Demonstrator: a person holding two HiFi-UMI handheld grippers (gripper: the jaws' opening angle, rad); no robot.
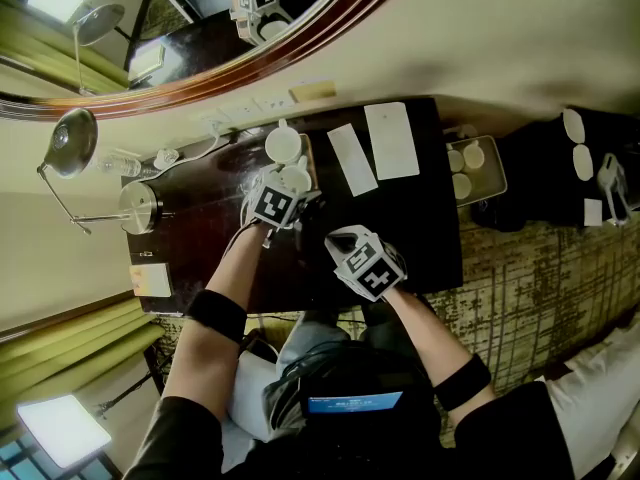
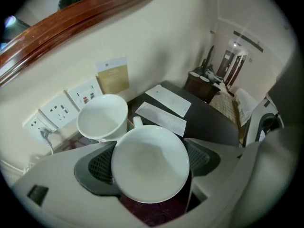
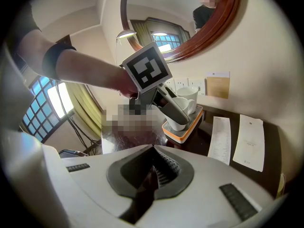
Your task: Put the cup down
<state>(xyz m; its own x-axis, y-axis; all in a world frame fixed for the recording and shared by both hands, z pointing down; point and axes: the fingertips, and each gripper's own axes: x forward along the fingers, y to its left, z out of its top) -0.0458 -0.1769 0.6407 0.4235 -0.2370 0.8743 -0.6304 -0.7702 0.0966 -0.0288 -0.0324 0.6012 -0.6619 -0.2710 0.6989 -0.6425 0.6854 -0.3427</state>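
**A:** How does your left gripper (image 2: 149,167) stand?

**B:** Its jaws are spread wide and clamped on the white cup (image 2: 152,148), a pad on each side. The cup is upright, just beside the second cup (image 2: 102,117) on the orange-rimmed tray (image 3: 179,136).

**A:** So is it down?

**B:** Nearly, I'd judge. Its base looks to be on the tray or just above it; I can't tell which. You've yet to let go. Your right gripper (image 3: 154,175) is closed on nothing, near the tray.

We're reading nothing legible here: the paper slips (image 2: 161,118) at one o'clock and the tan wall card (image 2: 113,77) at eleven carry print too small for us.
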